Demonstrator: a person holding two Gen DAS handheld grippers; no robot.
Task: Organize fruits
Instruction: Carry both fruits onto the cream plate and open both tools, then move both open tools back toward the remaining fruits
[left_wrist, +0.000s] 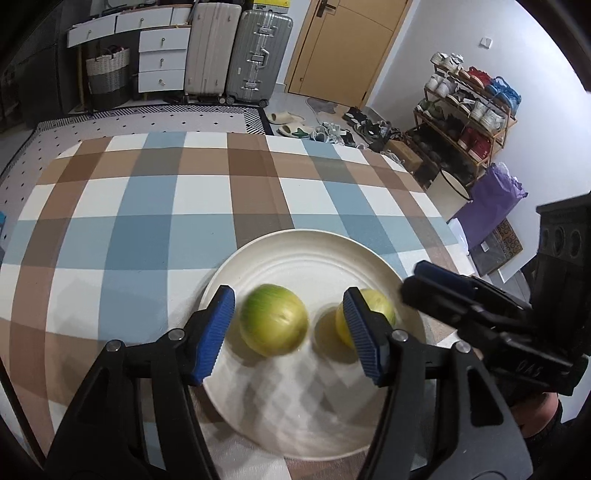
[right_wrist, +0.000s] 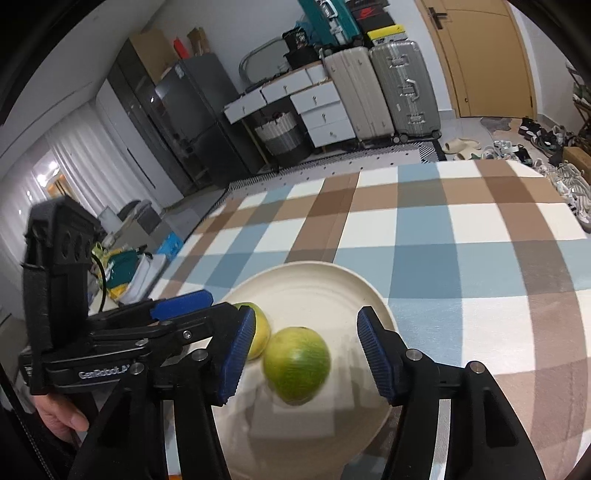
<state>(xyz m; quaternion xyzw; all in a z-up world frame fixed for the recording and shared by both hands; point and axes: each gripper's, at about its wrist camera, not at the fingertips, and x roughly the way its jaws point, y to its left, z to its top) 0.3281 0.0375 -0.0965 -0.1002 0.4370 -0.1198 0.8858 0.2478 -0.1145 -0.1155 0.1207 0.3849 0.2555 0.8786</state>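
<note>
- Holding my left gripper (left_wrist: 291, 334) low over the plate (left_wrist: 314, 251), jaws spread wide and gripping nothing; the greener fruit (left_wrist: 273, 319) sits between its pads, touching neither.
- My right gripper (right_wrist: 304, 354) is likewise released and empty, with that same greener fruit (right_wrist: 296, 364) lying between its pads.
- The yellower fruit (left_wrist: 376, 304) rests just beside it on the plate, partly hidden behind my left gripper's right pad.
- Both fruits look round, firm and smooth-skinned, likely light but prone to roll; the greener one is blurred, so it may be rolling now.
- I would pinch across the widest middle, pads square to the skin, squeezing gently.
- The plate stands on the checked cloth (left_wrist: 147, 206) covering the counter.
</note>
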